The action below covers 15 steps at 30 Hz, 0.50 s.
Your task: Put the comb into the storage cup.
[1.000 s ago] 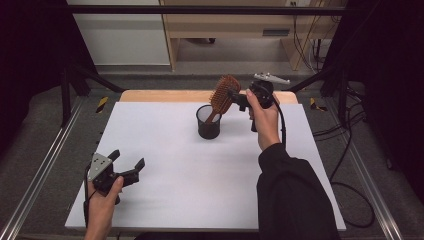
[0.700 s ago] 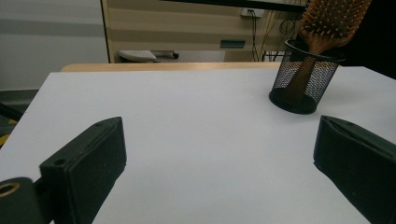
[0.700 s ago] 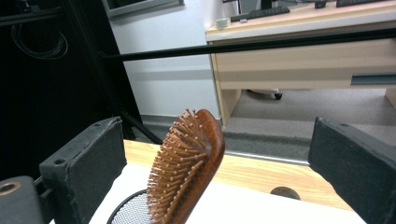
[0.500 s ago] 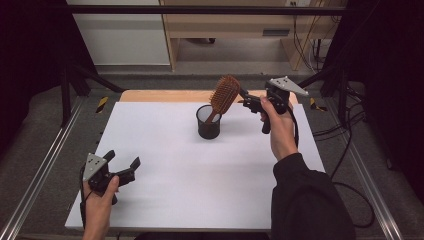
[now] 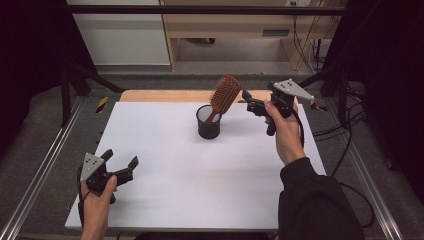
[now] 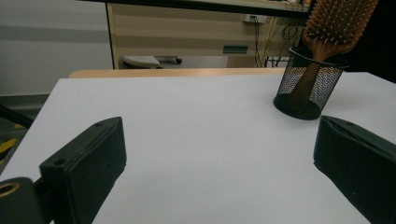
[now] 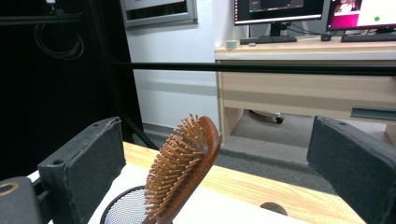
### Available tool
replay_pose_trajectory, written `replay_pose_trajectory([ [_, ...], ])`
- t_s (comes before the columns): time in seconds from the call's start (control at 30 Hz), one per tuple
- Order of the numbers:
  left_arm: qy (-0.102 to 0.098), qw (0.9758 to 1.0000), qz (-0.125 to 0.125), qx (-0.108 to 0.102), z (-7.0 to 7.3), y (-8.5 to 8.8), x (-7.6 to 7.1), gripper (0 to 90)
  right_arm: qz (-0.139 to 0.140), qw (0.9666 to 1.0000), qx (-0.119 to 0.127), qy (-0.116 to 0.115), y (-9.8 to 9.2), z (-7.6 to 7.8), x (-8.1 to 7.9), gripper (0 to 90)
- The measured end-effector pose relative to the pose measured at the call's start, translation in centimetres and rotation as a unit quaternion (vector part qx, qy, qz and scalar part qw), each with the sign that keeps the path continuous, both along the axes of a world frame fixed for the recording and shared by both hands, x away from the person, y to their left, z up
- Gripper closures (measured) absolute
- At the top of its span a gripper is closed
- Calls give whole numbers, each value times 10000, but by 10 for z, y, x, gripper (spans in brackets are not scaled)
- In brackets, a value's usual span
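Clearly we are working over the white table (image 5: 200,195), the largest thing before us, and the job of standing the hairbrush (image 5: 223,96) in the mesh cup (image 5: 208,122) is looking finished to us. The cup is sitting upright toward the far middle of the table, and the brush is resting in it handle down, its bristled head leaning out over the rim toward the far right. Nothing is touching it now, so we are judging that what is left is little more than drawing the hands clear. Our right hand (image 5: 285,132) is holding the right gripper (image 5: 248,100) raised above the far right part of the table, just beside the brush head but apart from it, with the forearm coming up from the near edge and the tool pointing left. Its jaws are standing wide apart with nothing between them; in the right gripper view the brush head (image 7: 184,163) is showing low between them, farther off, with the cup's rim (image 7: 123,205) beneath. Our left hand (image 5: 95,205) is keeping low at the near left corner, well apart from the cup, and the left gripper (image 5: 120,162) is likewise spread and empty, aiming across bare table toward the cup (image 6: 308,84).
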<state>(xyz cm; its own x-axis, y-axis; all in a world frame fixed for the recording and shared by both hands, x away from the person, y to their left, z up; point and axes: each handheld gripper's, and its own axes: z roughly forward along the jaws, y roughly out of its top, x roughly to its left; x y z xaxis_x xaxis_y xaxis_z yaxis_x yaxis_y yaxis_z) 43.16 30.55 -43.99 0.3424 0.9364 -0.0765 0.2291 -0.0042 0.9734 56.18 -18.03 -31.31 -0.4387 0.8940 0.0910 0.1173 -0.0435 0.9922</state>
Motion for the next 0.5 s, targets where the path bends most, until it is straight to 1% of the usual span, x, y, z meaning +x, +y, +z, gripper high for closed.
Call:
replay_pose_trajectory([
  [0.07, -128, 9998, 0, 133, 3, 2, -2, 25, -1, 10000, 38, -7, -2, -1, -2, 40],
  [0.13, -181, 9998, -11, 113, 5, 5, -3, 21, -23, 10000, 71, -36, -5, -2, -5, 33],
  [0.2, -185, 9998, 15, 120, 5, 7, -3, 20, -40, 10000, 79, -18, -9, -3, -7, 26],
  [0.3, -181, 9998, 7, 48, 5, 8, -4, 20, -106, 9999, 116, 37, -16, -5, -9, 29],
  [0.37, -174, 9998, 16, 29, 5, 8, -6, 20, -147, 9997, 184, 67, -21, -5, -10, 35],
  [0.4, -170, 9999, 12, 12, 5, 9, -6, 20, -166, 9997, 172, 80, -23, -6, -10, 35],
  [0.43, -171, 9999, 9, 10, 5, 9, -7, 20, -210, 9996, 154, 94, -24, -6, -11, 35],
  [0.5, -184, 9998, 22, 24, 6, 11, -9, 20, -260, 9994, 205, 120, -28, -6, -12, 35],
])
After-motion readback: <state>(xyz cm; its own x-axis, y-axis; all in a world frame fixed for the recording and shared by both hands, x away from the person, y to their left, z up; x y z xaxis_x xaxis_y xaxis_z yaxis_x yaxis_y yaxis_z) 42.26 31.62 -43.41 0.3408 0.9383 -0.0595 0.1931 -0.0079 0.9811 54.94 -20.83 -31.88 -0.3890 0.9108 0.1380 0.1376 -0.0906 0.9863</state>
